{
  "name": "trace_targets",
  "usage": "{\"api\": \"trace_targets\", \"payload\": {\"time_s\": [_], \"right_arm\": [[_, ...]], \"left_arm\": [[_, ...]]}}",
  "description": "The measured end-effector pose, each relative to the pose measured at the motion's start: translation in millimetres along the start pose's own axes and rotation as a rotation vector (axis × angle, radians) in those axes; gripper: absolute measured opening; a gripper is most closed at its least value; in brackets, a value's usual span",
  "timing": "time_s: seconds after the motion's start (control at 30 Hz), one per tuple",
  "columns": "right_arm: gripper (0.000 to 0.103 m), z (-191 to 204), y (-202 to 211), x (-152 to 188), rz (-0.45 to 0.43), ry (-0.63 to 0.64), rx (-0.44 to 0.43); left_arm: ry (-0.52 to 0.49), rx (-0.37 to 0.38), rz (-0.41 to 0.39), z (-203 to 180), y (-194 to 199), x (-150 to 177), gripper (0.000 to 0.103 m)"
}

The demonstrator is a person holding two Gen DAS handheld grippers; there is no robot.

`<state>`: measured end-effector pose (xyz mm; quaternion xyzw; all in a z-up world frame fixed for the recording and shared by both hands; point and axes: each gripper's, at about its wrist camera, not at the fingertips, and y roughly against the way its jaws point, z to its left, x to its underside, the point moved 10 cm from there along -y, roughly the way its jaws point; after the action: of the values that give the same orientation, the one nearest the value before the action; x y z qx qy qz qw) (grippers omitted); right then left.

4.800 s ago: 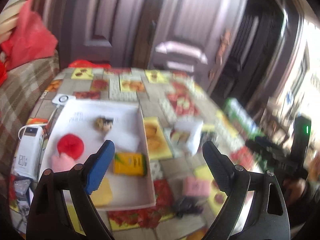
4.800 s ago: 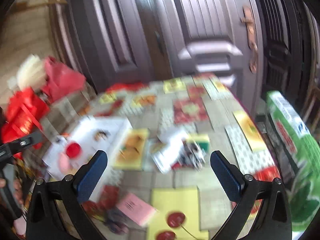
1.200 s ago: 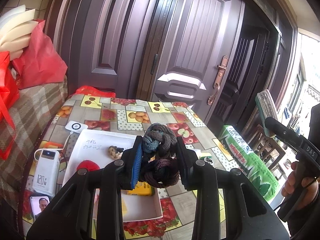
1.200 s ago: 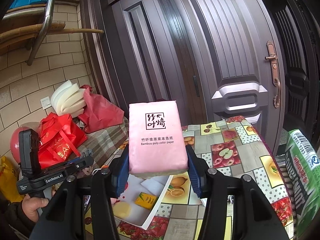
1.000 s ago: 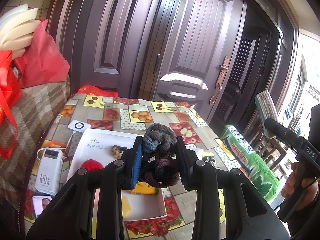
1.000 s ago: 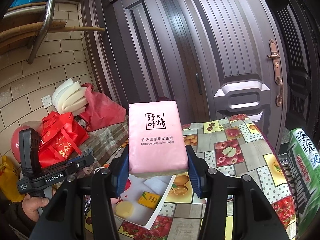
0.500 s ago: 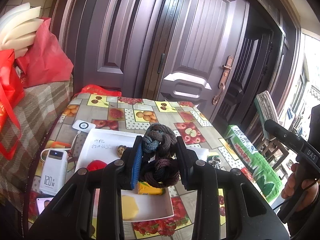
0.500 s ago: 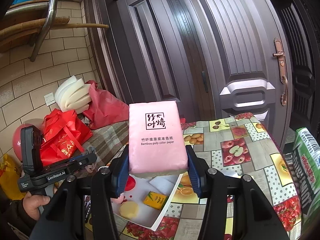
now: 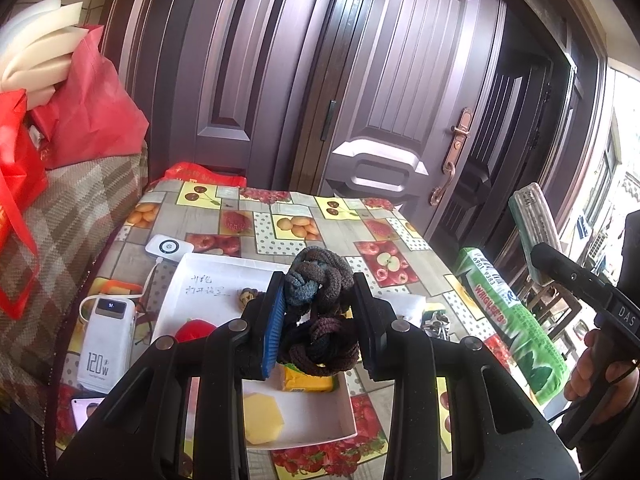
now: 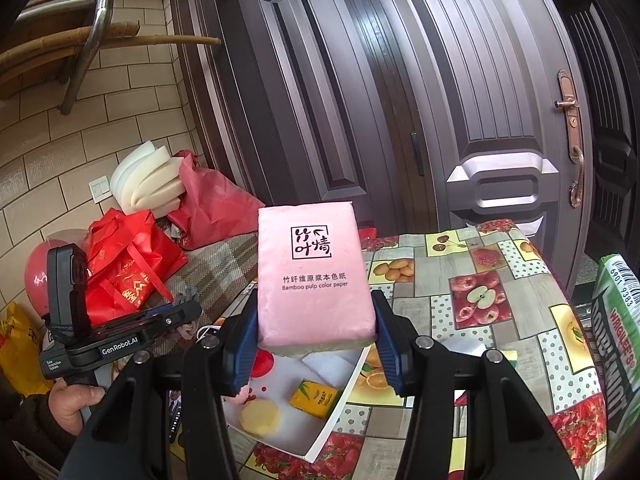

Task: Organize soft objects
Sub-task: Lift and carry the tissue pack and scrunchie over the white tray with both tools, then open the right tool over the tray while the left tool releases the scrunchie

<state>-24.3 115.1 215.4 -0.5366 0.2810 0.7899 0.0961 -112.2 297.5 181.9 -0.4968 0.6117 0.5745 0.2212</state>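
My left gripper [image 9: 318,316] is shut on a knotted bundle of dark rope [image 9: 320,304], brown, blue-grey and maroon, held well above the table. My right gripper [image 10: 316,336] is shut on a pink pack of tissue paper [image 10: 314,276], held upright above the table. Below lies a shallow white box [image 9: 208,276] holding a yellow tissue pack [image 9: 306,380], a yellow sponge [image 9: 262,418], a red soft ball [image 9: 194,330] and a small brown item [image 9: 245,296]. The box shows in the right wrist view too [image 10: 332,420], with the yellow pack [image 10: 314,398] and sponge [image 10: 260,416].
The table has a fruit-print cloth [image 9: 296,220]. A white power bank [image 9: 106,344] and a white charger puck [image 9: 168,247] lie left of the box. A green package [image 9: 516,324] hangs off the right edge. Red bags [image 10: 132,268] sit on a plaid seat at left. Doors stand behind.
Both grippers, open and empty 4.8 s ago, now hold their objects. Over the last second both have drifted slightly; the box sits lower and nearer the middle of each view.
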Motion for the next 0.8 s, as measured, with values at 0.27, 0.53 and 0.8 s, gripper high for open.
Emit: {"api": "trace_targets", "payload": {"time_s": [0.27, 0.53, 0.8], "right_arm": [[0.051, 7.3, -20.2, 6.2, 0.041, 0.01, -0.017], [0.051, 14.3, -44.4, 19.3, 0.097, 0.016, -0.039], [0.051, 20.4, -74.8, 35.3, 0.164, 0.022, -0.055]], "left_arm": [[0.015, -0.012, 0.022, 13.4, -11.0, 2.8, 0.031], [0.037, -0.022, 0.051, 27.3, -28.8, 9.3, 0.031], [0.074, -0.048, 0.078, 51.6, -47.8, 13.8, 0.031]]}}
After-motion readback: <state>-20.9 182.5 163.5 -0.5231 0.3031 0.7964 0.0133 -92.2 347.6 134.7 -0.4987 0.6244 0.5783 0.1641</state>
